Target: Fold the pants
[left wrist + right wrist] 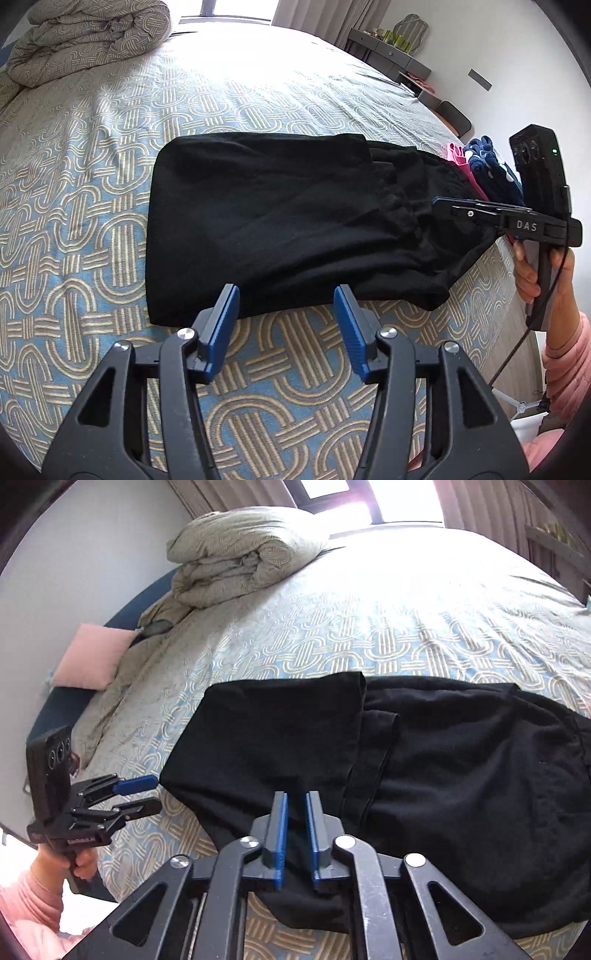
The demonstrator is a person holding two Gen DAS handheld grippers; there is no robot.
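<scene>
Black pants lie folded on the patterned bedspread, one layer doubled over to a straight edge. My left gripper is open just short of the pants' near edge, with nothing between its blue pads. From the right wrist it appears at the pants' left corner, also open. My right gripper hovers over the pants' near edge with its jaws a narrow gap apart. Black cloth shows through the gap, and the pads' inner faces are bare. Side-on, the right gripper sits above the waist end.
A rolled duvet lies at the head of the bed beside a pink pillow. Pink and navy clothes are piled past the pants at the bed's edge. A grey dresser stands by the wall. A pink sleeve is at right.
</scene>
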